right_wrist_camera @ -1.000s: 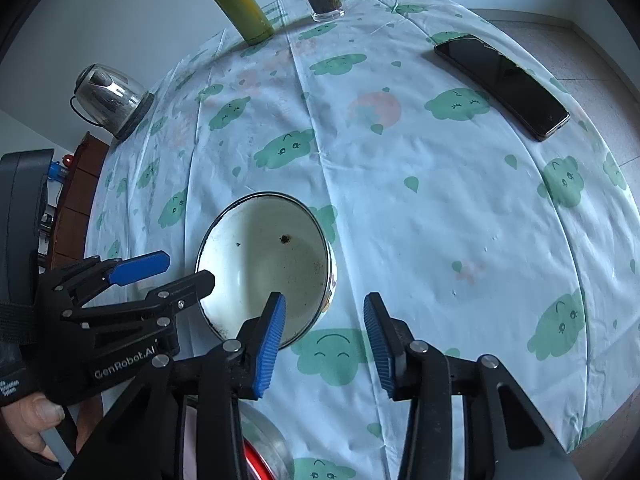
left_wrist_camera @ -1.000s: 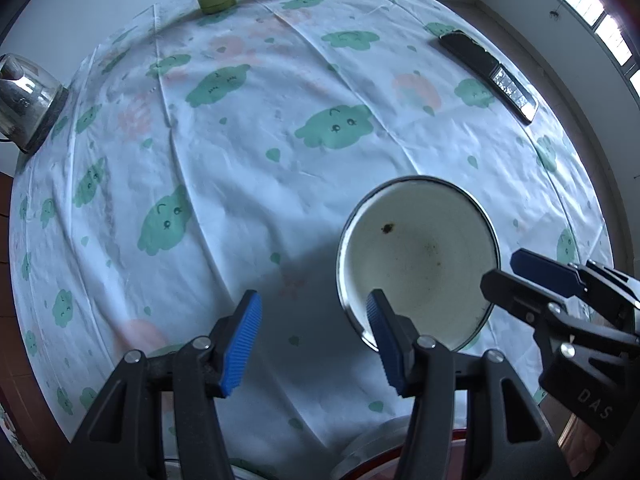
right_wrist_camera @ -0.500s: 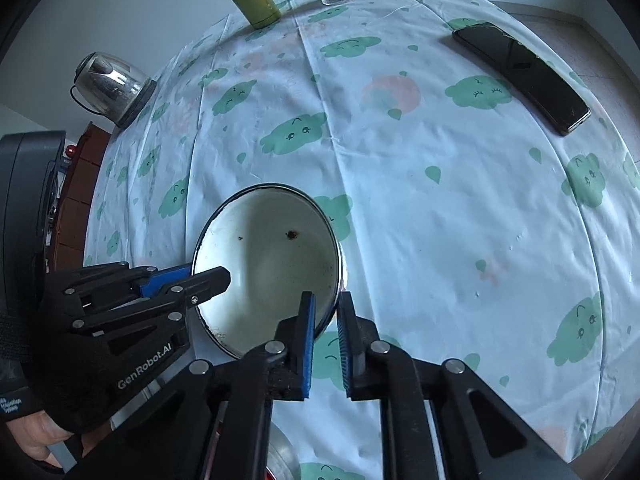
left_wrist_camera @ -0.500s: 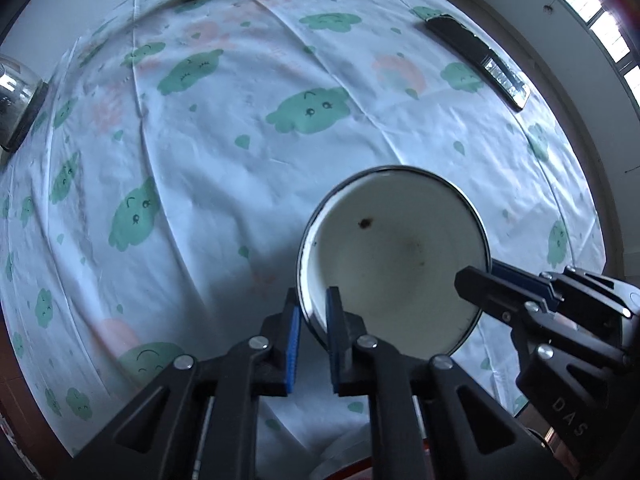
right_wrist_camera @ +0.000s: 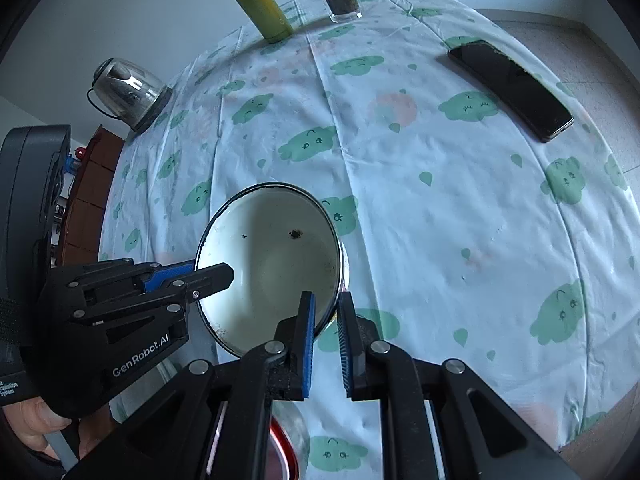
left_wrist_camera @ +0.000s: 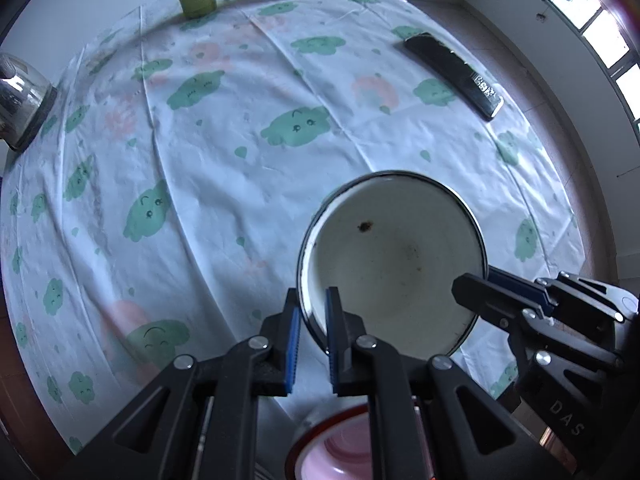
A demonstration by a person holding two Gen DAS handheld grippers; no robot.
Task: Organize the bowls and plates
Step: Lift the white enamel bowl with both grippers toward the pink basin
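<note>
Bowl (left_wrist_camera: 394, 268), white enamel with a dark rim, sits above the bench (left_wrist_camera: 224, 168) cloth, pinched on opposite rim edges: left claw (left_wrist_camera: 311, 342) clamped on its near-left rim, right claw (right_wrist_camera: 325, 334) clamped on the other side.

We read "GenRobot.AI" in pale letters on the black body of the left claw (right_wrist_camera: 214, 276), seen from the right wrist. Lower on the same device, small white print ends in "System"; the rest is cut off. From the left wrist, we read "DAS" on the right claw (left_wrist_camera: 480, 282) body.
</note>
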